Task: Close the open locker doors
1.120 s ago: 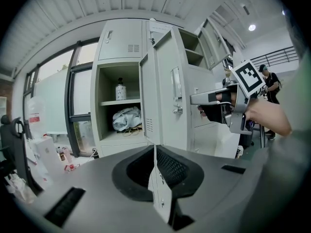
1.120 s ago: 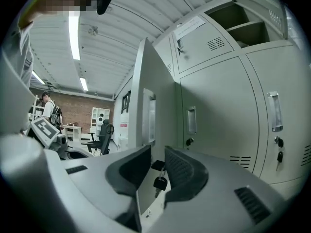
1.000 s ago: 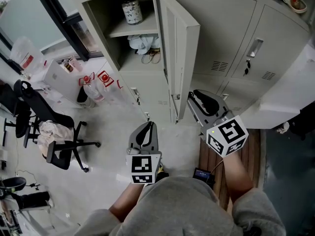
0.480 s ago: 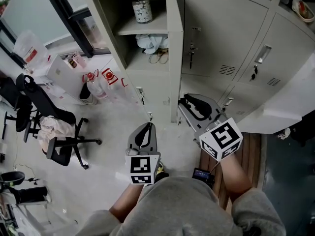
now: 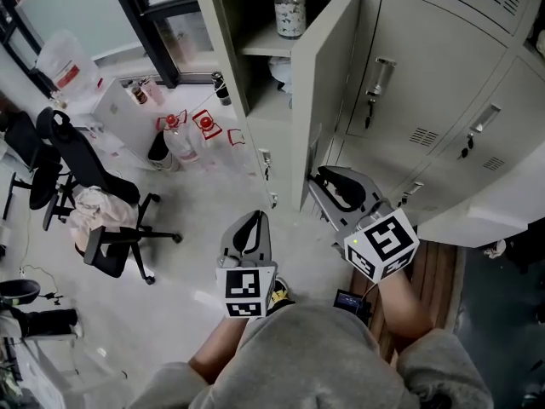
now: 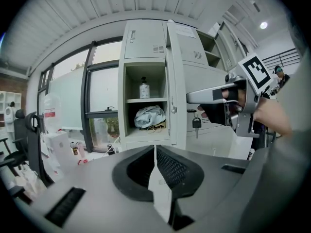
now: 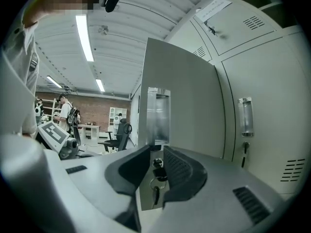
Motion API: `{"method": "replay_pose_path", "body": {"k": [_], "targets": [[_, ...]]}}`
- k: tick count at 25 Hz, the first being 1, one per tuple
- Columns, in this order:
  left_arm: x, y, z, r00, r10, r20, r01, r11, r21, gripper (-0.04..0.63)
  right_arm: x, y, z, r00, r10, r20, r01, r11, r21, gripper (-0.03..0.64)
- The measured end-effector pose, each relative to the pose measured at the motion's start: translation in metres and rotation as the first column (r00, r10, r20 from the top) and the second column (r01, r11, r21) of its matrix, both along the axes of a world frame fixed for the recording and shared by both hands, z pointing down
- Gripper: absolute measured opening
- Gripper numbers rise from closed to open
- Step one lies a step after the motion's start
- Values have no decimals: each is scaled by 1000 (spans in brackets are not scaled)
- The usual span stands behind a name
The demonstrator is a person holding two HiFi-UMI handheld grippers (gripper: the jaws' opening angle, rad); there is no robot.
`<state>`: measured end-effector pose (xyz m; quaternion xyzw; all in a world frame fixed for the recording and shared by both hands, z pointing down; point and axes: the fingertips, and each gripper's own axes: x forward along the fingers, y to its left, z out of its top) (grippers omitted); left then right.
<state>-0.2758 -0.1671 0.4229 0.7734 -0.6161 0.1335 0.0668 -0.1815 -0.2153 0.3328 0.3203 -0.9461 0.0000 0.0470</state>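
Observation:
The open locker door [image 5: 328,92] stands half swung across its compartment, which holds a jar [image 5: 289,15] on a shelf and bundled cloth [image 5: 279,71] below. My right gripper [image 5: 328,186] is at the door's lower free edge. In the right gripper view its jaws [image 7: 156,152] close over that edge of the door [image 7: 184,96], with the lock and a hanging key [image 7: 155,194] between them. My left gripper [image 5: 249,228] hangs over the floor, jaws shut and holding nothing, well short of the locker. The left gripper view shows the compartment [image 6: 144,106] and the right gripper [image 6: 214,93] at the door [image 6: 176,101].
Closed lockers [image 5: 426,83] fill the right side. An office chair [image 5: 94,211] and plastic bottles [image 5: 183,139] stand on the floor at left by the window. A wooden platform [image 5: 434,271] lies at my right. People [image 7: 63,113] stand far behind.
The door has swung from wide open toward the compartment, with my right gripper staying at its edge. The left gripper has barely moved.

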Motion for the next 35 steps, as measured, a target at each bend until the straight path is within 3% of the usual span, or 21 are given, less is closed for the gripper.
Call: {"method": "replay_pose_path", "body": {"k": [8, 18, 24, 35], "targets": [[-47, -6, 1, 1000, 2, -19, -2, 1000, 9, 14, -42, -16, 1, 1000, 22, 8, -22, 1000, -12, 89], [-94, -10, 5, 999, 32, -27, -32, 999, -1, 14, -70, -55, 11, 991, 130, -26, -130, 991, -13, 89], [-112, -10, 9, 998, 18, -53, -18, 1000, -3, 14, -77, -76, 10, 981, 185, -51, -186, 983, -4, 89], [-131, -28, 8, 998, -37, -41, 38, 999, 4, 14, -88, -111, 11, 979, 199, -42, -198, 980, 29, 89]]}}
